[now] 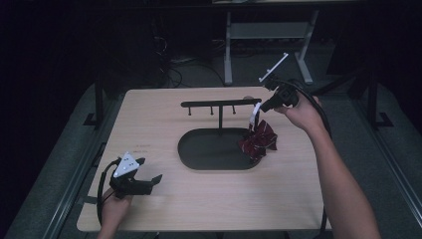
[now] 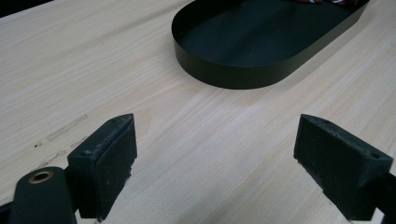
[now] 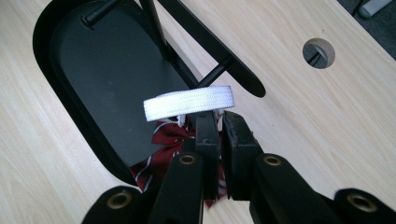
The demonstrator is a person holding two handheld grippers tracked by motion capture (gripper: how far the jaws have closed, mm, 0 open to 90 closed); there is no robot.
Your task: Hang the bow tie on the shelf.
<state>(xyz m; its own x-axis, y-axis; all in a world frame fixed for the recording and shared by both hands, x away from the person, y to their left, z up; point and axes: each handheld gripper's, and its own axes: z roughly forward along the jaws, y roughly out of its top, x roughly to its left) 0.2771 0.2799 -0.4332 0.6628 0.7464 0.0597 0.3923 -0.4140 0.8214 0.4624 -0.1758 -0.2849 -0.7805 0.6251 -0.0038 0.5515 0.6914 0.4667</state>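
A dark red striped bow (image 1: 258,139) hangs from a white elastic band (image 1: 254,115) over the right end of the black oval tray (image 1: 189,155). My right gripper (image 1: 260,109) is shut on that band, just right of the T-shaped black hanger stand (image 1: 219,103). In the right gripper view the white elastic band (image 3: 187,102) loops out left of the nearly closed jaws of the right gripper (image 3: 220,125), with the bow (image 3: 168,136) dangling below over the tray (image 3: 107,70). My left gripper (image 1: 149,170) rests open on the table's front left; the left gripper (image 2: 217,158) has nothing between its pads.
The stand's crossbar (image 3: 219,46) carries short pegs and rises from the tray's middle. A round cable hole (image 3: 319,52) sits in the table's far edge. The tray's near wall (image 2: 233,77) lies ahead of the left gripper. A white desk frame (image 1: 268,35) stands behind the table.
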